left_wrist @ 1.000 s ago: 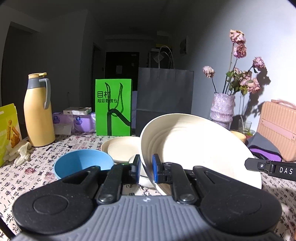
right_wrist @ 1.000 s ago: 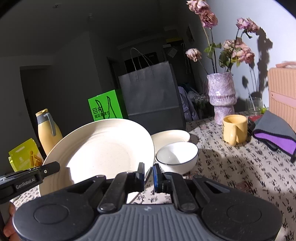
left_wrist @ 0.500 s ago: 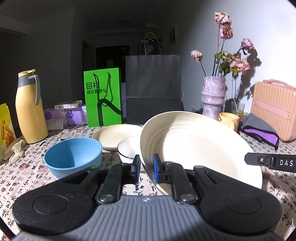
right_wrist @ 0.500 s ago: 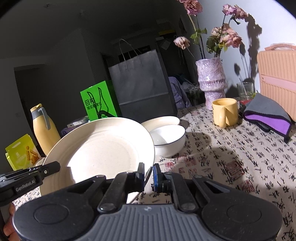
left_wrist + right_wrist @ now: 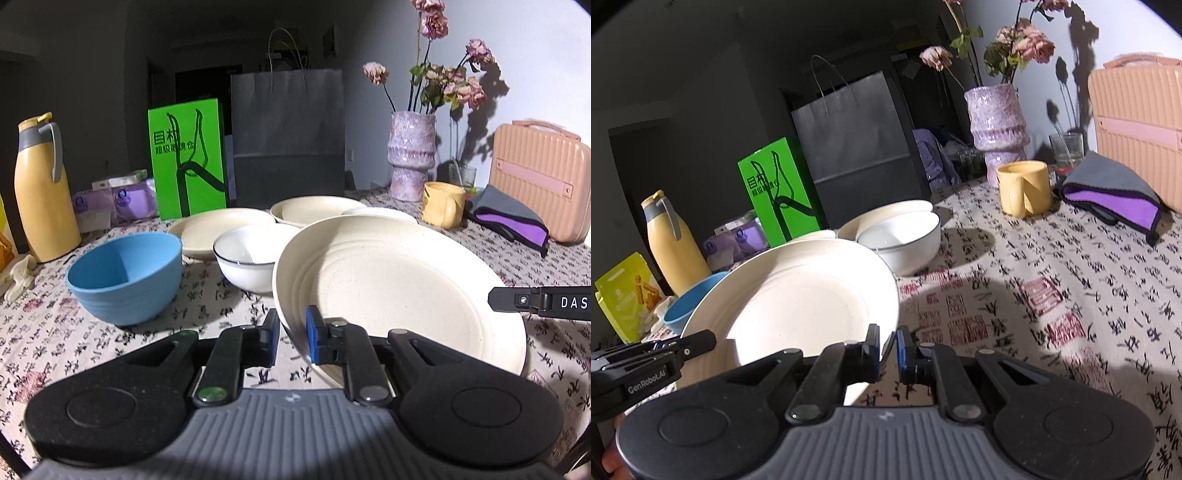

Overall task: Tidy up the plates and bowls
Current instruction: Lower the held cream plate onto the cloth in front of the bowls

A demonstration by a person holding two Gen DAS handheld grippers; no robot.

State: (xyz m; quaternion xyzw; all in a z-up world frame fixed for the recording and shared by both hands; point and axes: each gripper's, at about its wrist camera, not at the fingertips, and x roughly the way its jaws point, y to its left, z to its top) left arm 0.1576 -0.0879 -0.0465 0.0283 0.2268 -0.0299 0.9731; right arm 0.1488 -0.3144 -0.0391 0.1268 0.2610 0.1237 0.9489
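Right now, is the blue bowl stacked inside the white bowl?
No, the blue bowl sits on the tablecloth beside the white bowl, not nested in it.

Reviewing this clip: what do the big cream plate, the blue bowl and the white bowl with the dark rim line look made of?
Big cream plate: matte, faintly speckled, moulded rings; probably wheat-straw plastic or melamine, possibly stoneware.
Blue bowl: matte, uniform colour, faint ridges outside; likely the same plastic.
White bowl: glossy with reflections, thin dark rim line; looks like glazed ceramic or opal glass.
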